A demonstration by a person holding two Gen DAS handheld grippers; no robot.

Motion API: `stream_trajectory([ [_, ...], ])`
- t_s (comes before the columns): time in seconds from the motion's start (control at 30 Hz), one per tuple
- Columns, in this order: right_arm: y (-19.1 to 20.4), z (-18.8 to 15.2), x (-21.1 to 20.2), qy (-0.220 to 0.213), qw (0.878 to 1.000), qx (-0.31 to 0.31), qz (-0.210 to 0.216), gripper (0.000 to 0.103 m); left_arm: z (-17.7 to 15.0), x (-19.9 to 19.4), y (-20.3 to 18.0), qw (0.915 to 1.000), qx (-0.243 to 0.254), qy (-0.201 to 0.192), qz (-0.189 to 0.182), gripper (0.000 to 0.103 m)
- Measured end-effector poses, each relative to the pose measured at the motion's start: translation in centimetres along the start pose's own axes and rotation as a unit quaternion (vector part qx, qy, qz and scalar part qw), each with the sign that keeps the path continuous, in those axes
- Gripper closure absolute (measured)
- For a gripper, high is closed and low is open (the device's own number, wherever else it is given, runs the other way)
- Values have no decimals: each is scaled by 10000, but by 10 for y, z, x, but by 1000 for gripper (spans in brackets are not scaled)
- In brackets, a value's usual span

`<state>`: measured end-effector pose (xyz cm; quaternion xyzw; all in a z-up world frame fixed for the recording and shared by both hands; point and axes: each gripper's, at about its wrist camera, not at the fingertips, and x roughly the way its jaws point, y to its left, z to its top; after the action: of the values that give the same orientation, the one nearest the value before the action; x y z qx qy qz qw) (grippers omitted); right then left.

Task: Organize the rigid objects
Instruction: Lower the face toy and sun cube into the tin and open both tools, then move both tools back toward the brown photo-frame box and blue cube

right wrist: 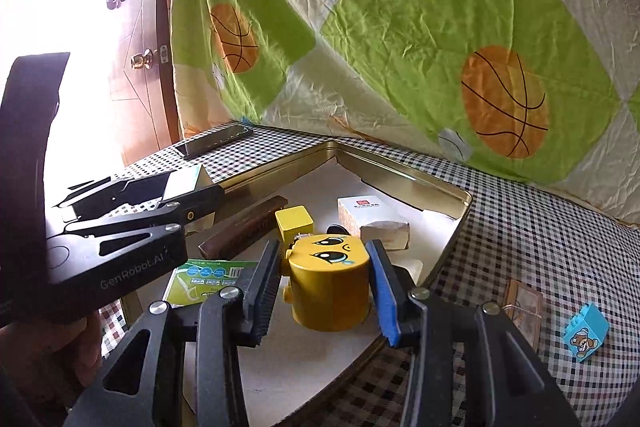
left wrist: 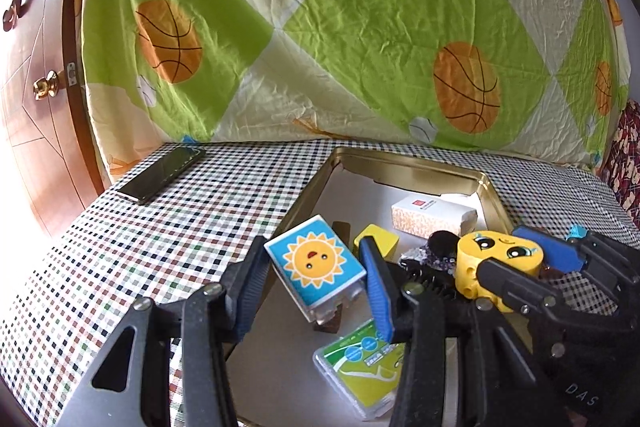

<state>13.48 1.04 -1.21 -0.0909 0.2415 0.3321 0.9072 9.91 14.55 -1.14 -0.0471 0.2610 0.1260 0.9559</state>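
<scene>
While both grippers work over the gold tin [left wrist: 404, 163], each carries one piece. A sun block [left wrist: 316, 265], blue-faced and tilted, sits clamped between the fingers of the left gripper [left wrist: 316, 283], raised above the tin's white floor near its left wall. Beside it, the right gripper [right wrist: 324, 287] has its two fingers pressed against the sides of a yellow face toy [right wrist: 330, 287], which is at the tin's near right edge; whether the toy rests on the floor or hangs just above it cannot be told.

Inside the tin lie a small yellow cube [right wrist: 294, 223], a white box [right wrist: 374, 223] toward the far right corner, a brown bar [right wrist: 244, 227] along the left wall, and a green card case [left wrist: 362, 375] at the near side, under the left gripper.

Outside the tin, on the checked cloth [left wrist: 160, 227], a blue bear block [right wrist: 586, 333] sits well to the right, with a brown packet [right wrist: 522, 303] just beside it toward the tin. A phone [left wrist: 162, 175] lies at the far left corner. Behind the table hangs a basketball-print sheet [left wrist: 360, 27], and a wooden door [left wrist: 32, 87] stands at the left.
</scene>
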Motion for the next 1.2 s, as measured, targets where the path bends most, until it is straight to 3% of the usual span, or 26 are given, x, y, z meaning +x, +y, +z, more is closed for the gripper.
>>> stream_trajectory([
  [0.07,-2,0,-1,-22,10000,21,-21,55,0,1,-3,10000,53,13,74,56],
  [0.1,-3,0,-3,-43,10000,35,-36,52,1,0,-4,9999,81,-16,147,46],
  [0.13,-4,0,-4,-66,10000,56,-36,44,1,-2,-5,9997,86,-73,237,30],
  [0.2,-8,-1,-9,-125,9999,92,-57,39,1,-7,-6,9992,72,-208,339,16],
  [0.3,-15,-2,-18,-193,9997,128,-121,39,3,-12,-8,9988,38,-299,381,8],
  [0.53,-72,-11,-55,-310,9960,66,-831,39,7,-38,-34,9979,23,-638,86,1],
  [0.8,-174,-32,-69,81,9825,652,-1745,39,10,-44,-117,9956,530,-582,-508,1],
  [0.93,-204,-46,-60,444,9795,923,-1732,39,7,-37,-159,9925,818,-406,-815,1],
  [1.2,-217,-51,-41,1017,9805,1070,-1298,39,1,-2,-204,9894,1212,68,-799,1],
])
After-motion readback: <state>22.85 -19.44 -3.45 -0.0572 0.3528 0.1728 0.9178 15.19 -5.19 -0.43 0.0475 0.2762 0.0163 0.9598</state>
